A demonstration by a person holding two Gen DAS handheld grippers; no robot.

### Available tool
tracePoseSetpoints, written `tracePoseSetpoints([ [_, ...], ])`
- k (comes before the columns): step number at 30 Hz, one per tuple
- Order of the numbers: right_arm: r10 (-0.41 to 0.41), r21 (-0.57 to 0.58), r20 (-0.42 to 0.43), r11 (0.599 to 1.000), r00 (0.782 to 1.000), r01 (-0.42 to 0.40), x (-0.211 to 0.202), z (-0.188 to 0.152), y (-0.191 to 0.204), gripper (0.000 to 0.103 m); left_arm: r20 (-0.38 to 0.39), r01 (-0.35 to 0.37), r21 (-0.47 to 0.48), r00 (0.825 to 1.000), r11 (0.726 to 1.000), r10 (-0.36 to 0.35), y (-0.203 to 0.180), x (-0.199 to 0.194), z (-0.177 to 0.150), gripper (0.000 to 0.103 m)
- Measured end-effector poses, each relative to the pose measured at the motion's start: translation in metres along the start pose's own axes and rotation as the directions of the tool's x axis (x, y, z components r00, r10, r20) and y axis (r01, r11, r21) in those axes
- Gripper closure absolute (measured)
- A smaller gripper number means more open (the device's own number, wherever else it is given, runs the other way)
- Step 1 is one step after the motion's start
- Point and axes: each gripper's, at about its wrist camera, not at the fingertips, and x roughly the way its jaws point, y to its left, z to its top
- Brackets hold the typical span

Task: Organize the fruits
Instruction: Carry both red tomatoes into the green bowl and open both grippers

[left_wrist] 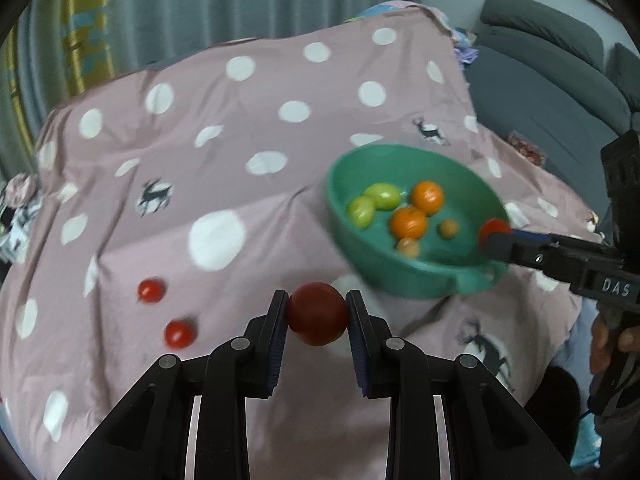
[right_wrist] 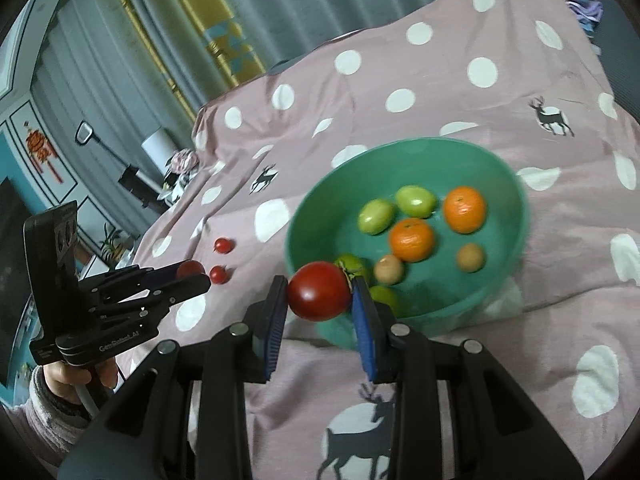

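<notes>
In the left wrist view my left gripper (left_wrist: 318, 304) is shut on a dark red tomato (left_wrist: 318, 320) above the cloth, left of the green bowl (left_wrist: 400, 276). In the right wrist view my right gripper (right_wrist: 319, 292) is shut on another red tomato (right_wrist: 316, 300) over the near rim of the green bowl (right_wrist: 308, 208). That bowl holds two oranges (right_wrist: 412, 240), several green fruits (right_wrist: 376, 216) and small brown ones (right_wrist: 470, 258). Two cherry tomatoes (right_wrist: 223, 245) (left_wrist: 151, 290) lie on the cloth left of the bowl. Each view also shows the other gripper (left_wrist: 496, 236) (right_wrist: 194, 274) with its red fruit.
A pink cloth with white dots and deer prints (left_wrist: 260, 120) covers the surface and hangs over its edges. A grey sofa (left_wrist: 540, 80) stands behind on the right. Grey curtains (left_wrist: 240, 0) hang at the back. A hand in a sleeve (right_wrist: 60, 376) holds the left gripper's handle.
</notes>
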Motion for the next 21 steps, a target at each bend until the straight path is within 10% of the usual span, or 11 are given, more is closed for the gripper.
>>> tracePoseSetpoints([
  [21,-0.077,0.000,0.028,0.997,0.997,0.077,0.005,0.000,-0.027,0.070,-0.039,0.117,0.114,0.993,0.987,-0.114,-0.061,0.064,0.045,0.074],
])
